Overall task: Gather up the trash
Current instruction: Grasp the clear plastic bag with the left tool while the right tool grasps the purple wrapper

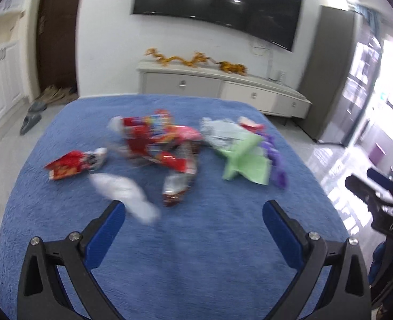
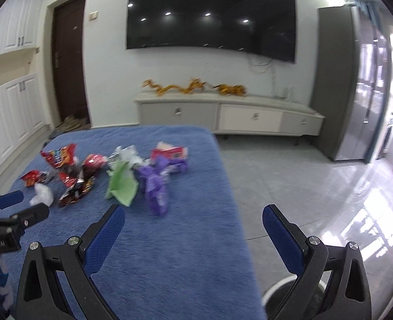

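Trash lies scattered on a blue cloth-covered table (image 1: 169,253): red snack wrappers (image 1: 159,138), a small red packet (image 1: 71,165), a white crumpled tissue (image 1: 124,194), a green paper (image 1: 244,162), purple wrappers (image 1: 276,165). My left gripper (image 1: 193,213) hovers open above the near part of the table, nothing between its blue pads. In the right wrist view the green paper (image 2: 121,184), purple wrapper (image 2: 156,186) and red wrappers (image 2: 73,176) lie ahead and left. My right gripper (image 2: 193,216) is open over the table's right edge. The left gripper (image 2: 12,208) shows at far left.
A white round bin rim (image 2: 290,285) sits on the floor under the right gripper. A TV cabinet (image 2: 223,114) with a gold ornament stands against the far wall under a wall TV (image 2: 209,16). The glossy tiled floor (image 2: 316,181) lies right of the table.
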`<state>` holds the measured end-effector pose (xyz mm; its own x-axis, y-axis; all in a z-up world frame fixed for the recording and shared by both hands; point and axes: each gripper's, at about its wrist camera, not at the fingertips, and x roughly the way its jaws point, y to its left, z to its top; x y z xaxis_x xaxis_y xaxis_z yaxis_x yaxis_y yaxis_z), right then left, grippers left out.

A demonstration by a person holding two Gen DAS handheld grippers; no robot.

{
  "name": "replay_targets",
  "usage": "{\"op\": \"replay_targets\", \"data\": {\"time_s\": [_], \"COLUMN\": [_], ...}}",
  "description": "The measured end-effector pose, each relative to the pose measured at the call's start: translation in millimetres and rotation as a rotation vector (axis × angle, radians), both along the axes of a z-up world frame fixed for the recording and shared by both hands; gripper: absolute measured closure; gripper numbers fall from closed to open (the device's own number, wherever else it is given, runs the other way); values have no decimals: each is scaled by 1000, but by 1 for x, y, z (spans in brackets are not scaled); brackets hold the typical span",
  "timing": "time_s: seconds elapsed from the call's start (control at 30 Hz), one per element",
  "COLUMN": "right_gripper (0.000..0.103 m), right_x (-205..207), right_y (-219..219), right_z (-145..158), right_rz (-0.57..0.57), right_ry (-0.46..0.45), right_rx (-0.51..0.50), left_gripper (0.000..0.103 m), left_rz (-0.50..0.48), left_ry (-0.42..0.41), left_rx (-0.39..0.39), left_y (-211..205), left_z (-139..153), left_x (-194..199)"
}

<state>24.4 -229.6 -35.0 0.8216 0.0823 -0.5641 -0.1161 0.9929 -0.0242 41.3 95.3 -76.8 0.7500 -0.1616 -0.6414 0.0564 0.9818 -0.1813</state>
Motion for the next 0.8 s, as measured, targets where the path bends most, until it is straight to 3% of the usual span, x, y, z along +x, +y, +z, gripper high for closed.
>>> {"op": "replay_targets", "data": {"time_s": [0.2, 0.27, 0.33, 0.43, 0.5, 0.57, 0.63, 0.7, 0.77, 0.8], "right_gripper": [0, 5, 20, 35, 35, 39, 62, 76, 78, 79], "right_x": [54, 71, 89, 111, 122, 128, 133, 133, 128, 123], "right_y": [11, 10, 10, 12, 14, 17, 19, 17, 14, 12], "right_z": [-18, -24, -32, -44, -54, -63, -72, -79, -79, -77], "right_rz": [50, 48, 57, 55, 72, 84, 95, 111, 118, 121], "right_ry": [84, 109, 146, 203, 241, 265, 295, 316, 311, 303], "right_rx": [85, 94, 111, 131, 149, 144, 143, 166, 166, 165], "left_gripper": [0, 5, 14, 19, 22, 33, 46, 52, 56, 65], "left_rz": [102, 119, 131, 133, 130, 124, 126, 130, 137, 132], "left_ry": [36, 51, 79, 118, 141, 168, 177, 172, 168, 165], "left_rx": [-30, -27, -25, -29, -31, -41, -46, -53, -62, -70], "left_y": [43, 49, 54, 54, 53, 54, 56, 58, 62, 64], "left_z": [-10, -15, -24, -36, -44, -52, -56, -54, -54, -53], "left_x": [24, 35, 47, 57, 61, 62, 60, 57, 52, 48]}}
